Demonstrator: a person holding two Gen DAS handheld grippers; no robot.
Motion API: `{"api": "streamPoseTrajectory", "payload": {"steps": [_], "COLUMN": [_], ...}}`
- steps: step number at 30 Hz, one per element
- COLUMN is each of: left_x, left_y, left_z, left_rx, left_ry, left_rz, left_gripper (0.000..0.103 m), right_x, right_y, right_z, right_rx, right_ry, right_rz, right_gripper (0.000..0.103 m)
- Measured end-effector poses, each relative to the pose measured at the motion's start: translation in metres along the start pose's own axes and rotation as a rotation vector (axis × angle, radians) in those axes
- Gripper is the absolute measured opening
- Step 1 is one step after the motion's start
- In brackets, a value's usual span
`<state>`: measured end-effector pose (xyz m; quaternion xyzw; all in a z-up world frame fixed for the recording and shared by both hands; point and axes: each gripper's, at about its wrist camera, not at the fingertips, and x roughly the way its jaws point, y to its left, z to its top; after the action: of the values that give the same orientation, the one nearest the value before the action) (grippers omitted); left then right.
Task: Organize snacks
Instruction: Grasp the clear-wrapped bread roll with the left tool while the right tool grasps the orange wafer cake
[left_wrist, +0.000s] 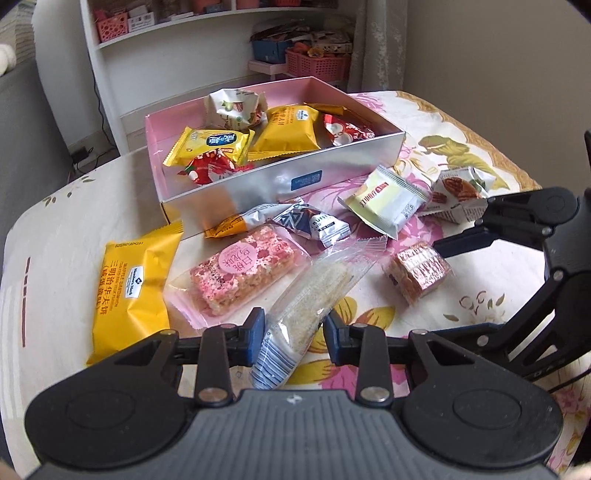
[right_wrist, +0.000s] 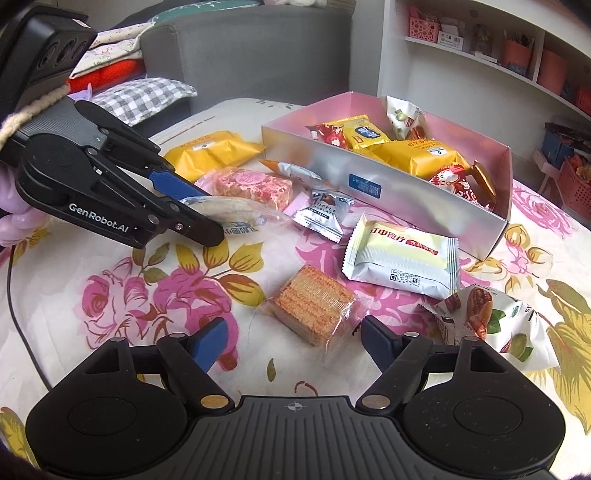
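A pink-lined silver box (left_wrist: 236, 184) (right_wrist: 388, 184) holds several wrapped snacks. More snacks lie loose on the flowered tablecloth. My left gripper (left_wrist: 294, 334) (right_wrist: 207, 210) has its jaws around a clear packet of sesame bar (left_wrist: 306, 306) (right_wrist: 229, 208), touching both sides of it on the cloth. My right gripper (right_wrist: 293, 341) (left_wrist: 465, 284) is open, with a wrapped wafer block (right_wrist: 314, 306) (left_wrist: 419, 269) lying just ahead between its fingers, untouched.
Loose on the cloth are a yellow waffle pack (left_wrist: 129, 291), a pink rice crisp bar (left_wrist: 243, 269), a truffle chocolate pack (left_wrist: 314, 225), a pale biscuit pack (right_wrist: 402, 258) and a nut packet (right_wrist: 495, 325). White shelves (left_wrist: 166, 55) and a grey sofa (right_wrist: 240, 48) stand beyond the table.
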<state>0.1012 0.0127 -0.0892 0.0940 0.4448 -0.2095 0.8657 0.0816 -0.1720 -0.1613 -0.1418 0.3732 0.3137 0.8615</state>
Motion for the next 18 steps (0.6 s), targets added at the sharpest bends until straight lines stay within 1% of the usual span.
{"api": "streamPoseTrajectory", "payload": {"steps": [5,7,11,12,14,16,18], "left_x": [0.0006,0.0009,0.0012,0.0008,0.0009,0.001,0.0006], "left_y": [0.0023,0.0017,0.0012,0.0013,0.0017,0.0022,0.003], "left_z": [0.0016,0.0015,0.0015,0.0014,0.0017,0.0021,0.0024], "left_rx": [-0.038,-0.043,-0.058,-0.062,-0.07,-0.08,-0.093], "left_ry": [-0.001,-0.002,-0.001,-0.001,0.001,0.005,0.01], "left_rz": [0.005,0.011,0.019,0.021,0.026,0.035,0.041], "left_gripper": [0.031,0.031,0.031,0.031,0.031,0.031,0.031], "right_x": [0.0059,0.0067,0.0075,0.0074,0.0066,0.0055,0.004], "right_y": [-0.0026,-0.0036,-0.003,-0.0027,-0.0022,-0.0025,-0.0029], "right_z": [0.0024,0.0045,0.0065,0.0065,0.0069,0.0075,0.0085], "right_rx": [0.017,0.032,0.037,0.036,0.035,0.038,0.04], "right_ry": [-0.008,-0.013,-0.019,-0.021,-0.024,-0.03,-0.034], "right_rz": [-0.038,-0.044,-0.059,-0.061,-0.067,-0.069,-0.072], "right_gripper": [0.074,0.069,0.064,0.06,0.058,0.051,0.047]}}
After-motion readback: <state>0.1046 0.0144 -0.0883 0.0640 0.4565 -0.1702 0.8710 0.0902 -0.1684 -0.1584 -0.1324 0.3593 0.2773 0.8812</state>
